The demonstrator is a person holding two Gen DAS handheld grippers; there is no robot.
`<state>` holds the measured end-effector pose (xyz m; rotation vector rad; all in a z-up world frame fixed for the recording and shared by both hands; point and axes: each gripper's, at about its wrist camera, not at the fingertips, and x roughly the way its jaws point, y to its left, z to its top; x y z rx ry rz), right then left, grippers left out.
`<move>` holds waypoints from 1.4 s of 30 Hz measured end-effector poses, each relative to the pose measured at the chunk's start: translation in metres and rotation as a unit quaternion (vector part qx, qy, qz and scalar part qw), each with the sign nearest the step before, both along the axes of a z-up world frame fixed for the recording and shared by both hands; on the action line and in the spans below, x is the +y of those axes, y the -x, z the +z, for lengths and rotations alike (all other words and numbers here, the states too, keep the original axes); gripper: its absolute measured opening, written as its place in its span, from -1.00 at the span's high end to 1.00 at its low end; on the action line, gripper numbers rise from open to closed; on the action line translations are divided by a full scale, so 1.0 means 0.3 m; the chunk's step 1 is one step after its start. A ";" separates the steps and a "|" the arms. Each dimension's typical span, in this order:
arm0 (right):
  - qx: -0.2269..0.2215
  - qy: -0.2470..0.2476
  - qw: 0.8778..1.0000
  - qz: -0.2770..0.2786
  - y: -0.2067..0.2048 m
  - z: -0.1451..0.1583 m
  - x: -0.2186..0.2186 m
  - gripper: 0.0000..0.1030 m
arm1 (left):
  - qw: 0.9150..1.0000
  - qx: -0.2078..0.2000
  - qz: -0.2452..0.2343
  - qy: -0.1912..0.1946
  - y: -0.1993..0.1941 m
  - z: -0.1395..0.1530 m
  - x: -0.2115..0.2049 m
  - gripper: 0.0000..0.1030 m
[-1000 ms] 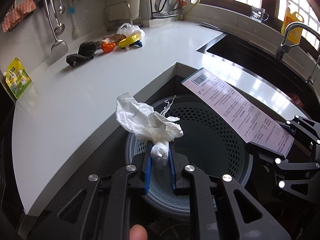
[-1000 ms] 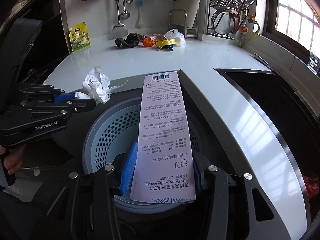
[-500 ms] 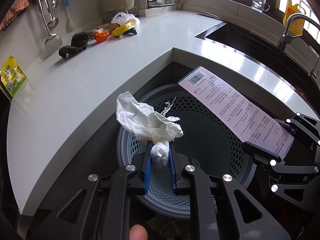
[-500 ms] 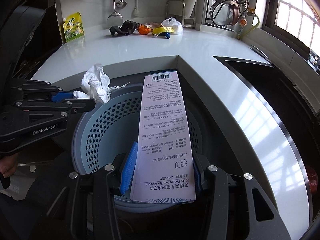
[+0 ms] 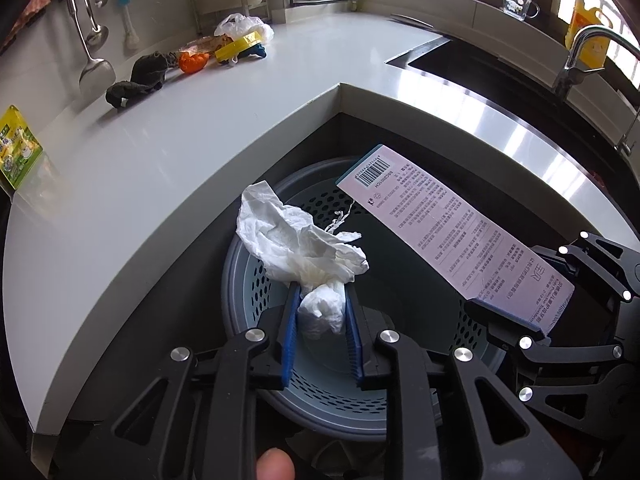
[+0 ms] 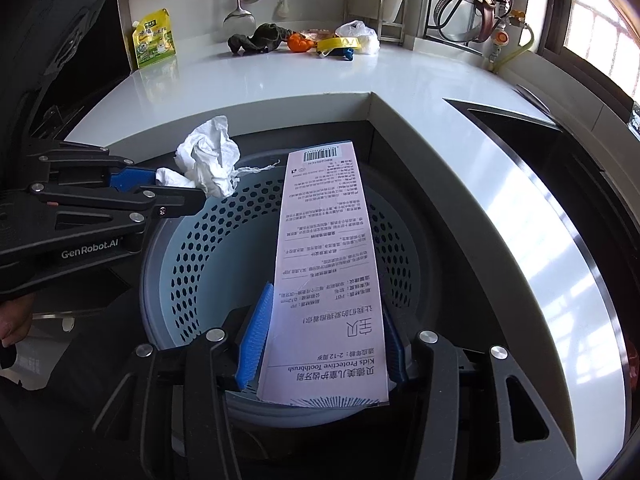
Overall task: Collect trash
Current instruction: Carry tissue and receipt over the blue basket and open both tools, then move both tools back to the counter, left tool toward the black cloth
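My left gripper is shut on a crumpled white tissue and holds it over the left rim of a blue perforated trash basket. My right gripper is shut on a long pink toothbrush package card and holds it flat over the same basket. The card also shows in the left wrist view, and the tissue in the right wrist view. The basket stands on the floor in the inner corner of the white counter.
More litter lies at the back of the counter: a dark rag, an orange item, a yellow lid and a white plastic bag. A sink with a tap is on the right. A yellow-green pouch leans against the wall.
Both grippers have moved lower and closer over the basket, still holding the tissue and the card. The basket fills more of each view.
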<state>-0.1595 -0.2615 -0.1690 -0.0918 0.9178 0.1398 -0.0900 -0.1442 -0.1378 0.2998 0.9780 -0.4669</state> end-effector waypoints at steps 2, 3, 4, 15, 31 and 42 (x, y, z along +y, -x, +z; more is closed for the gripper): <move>0.004 0.005 1.000 0.007 -0.004 -0.010 0.008 0.03 | 1.000 0.002 -0.001 0.001 -0.001 -0.004 -0.001 0.45; 0.004 0.006 1.000 0.009 -0.006 -0.012 0.012 0.02 | 1.000 0.003 -0.001 0.001 -0.002 -0.006 0.001 0.41; 0.005 0.006 1.000 0.010 -0.007 -0.013 0.014 0.00 | 1.000 0.003 0.001 0.001 -0.003 -0.007 0.004 0.37; -0.028 0.004 1.000 0.001 0.001 0.048 -0.009 -0.40 | 1.000 -0.003 0.006 0.030 -0.013 0.041 0.032 -0.36; -0.127 0.010 0.992 -0.001 -0.159 0.392 -0.024 -0.50 | 0.985 -0.143 0.072 0.058 -0.155 0.417 0.189 -0.88; -0.134 0.013 0.991 0.007 -0.378 0.469 0.008 -0.50 | 0.975 -0.186 0.119 0.029 -0.349 0.480 0.259 -0.88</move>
